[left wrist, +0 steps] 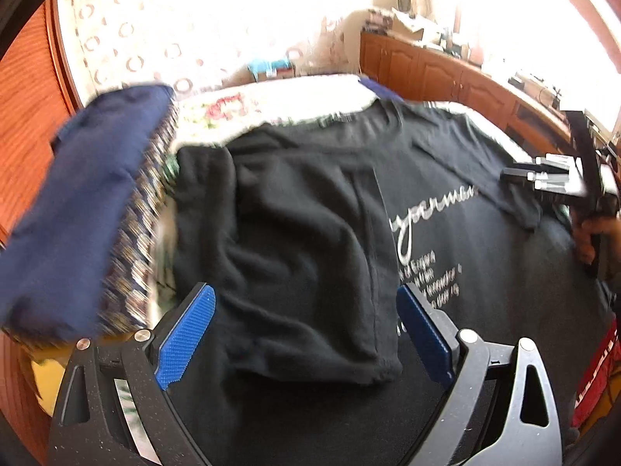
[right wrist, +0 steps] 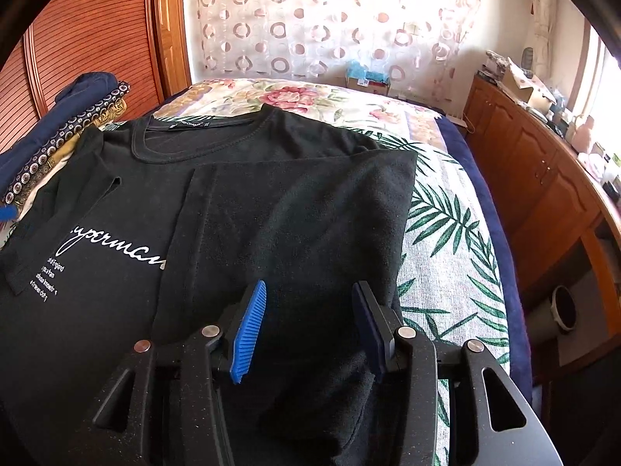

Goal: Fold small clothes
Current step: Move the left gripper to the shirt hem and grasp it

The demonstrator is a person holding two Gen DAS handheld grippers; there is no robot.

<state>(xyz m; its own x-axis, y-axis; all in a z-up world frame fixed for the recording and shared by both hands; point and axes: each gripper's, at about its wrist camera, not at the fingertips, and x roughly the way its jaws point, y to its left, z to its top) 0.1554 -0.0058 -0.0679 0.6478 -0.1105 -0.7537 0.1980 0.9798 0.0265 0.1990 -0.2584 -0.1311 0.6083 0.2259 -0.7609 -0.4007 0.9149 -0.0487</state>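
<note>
A black T-shirt (left wrist: 302,213) with white script print (left wrist: 427,202) lies flat on the bed, both sides folded in over the middle. My left gripper (left wrist: 306,289) hovers open above the left folded flap, with nothing between its blue pads (left wrist: 186,334). In the right wrist view the shirt (right wrist: 271,213) shows its collar (right wrist: 186,132) at the far end. My right gripper (right wrist: 310,283) stands open just over the right flap, and its pads (right wrist: 248,334) pinch no cloth. The right gripper (left wrist: 543,178) also shows at the right edge of the left wrist view, held by a hand (left wrist: 590,237).
A stack of folded clothes (right wrist: 77,116), navy on top, lies at the bed's left side beside a wooden wardrobe door (right wrist: 97,31). The leaf-print bed cover (right wrist: 446,252) shows to the right of the shirt. Low wooden cabinets (right wrist: 543,178) run along the right wall.
</note>
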